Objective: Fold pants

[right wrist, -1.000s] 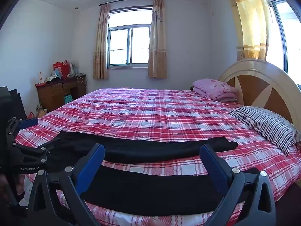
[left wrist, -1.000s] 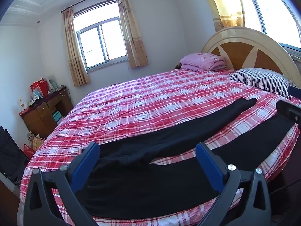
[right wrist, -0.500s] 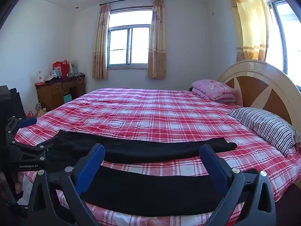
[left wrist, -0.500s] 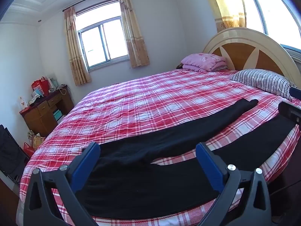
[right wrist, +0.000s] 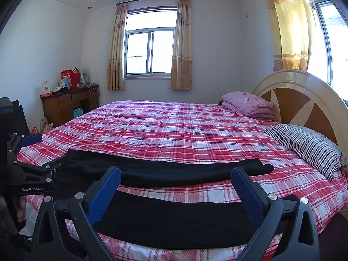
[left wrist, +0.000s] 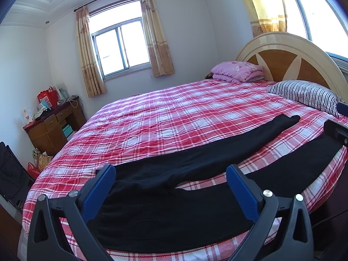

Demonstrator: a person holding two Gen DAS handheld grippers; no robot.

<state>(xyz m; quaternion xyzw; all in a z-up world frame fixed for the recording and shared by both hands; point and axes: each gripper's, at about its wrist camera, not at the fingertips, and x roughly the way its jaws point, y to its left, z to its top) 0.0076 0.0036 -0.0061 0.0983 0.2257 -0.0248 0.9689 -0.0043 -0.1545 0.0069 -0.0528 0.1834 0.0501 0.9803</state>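
Black pants [left wrist: 178, 195] lie spread flat along the near edge of a bed with a red plaid cover [left wrist: 184, 117], the two legs splayed apart. The left wrist view faces the waist end; my left gripper [left wrist: 171, 184] hovers open above it, holding nothing. In the right wrist view the same pants [right wrist: 174, 217] stretch across the frame, and my right gripper [right wrist: 176, 187] is open over the near leg, empty. The left gripper [right wrist: 28, 152] also appears at the left edge there, near the waist.
A striped pillow [right wrist: 308, 148] and folded pink blanket [right wrist: 248, 104] lie by the wooden headboard [right wrist: 304, 100]. A cluttered wooden desk [right wrist: 69, 104] stands by the far wall under a curtained window [right wrist: 150, 50]. A dark chair [left wrist: 10, 180] is at the left.
Both cameras have shifted very slightly; the pants lie as before and both grippers remain open.
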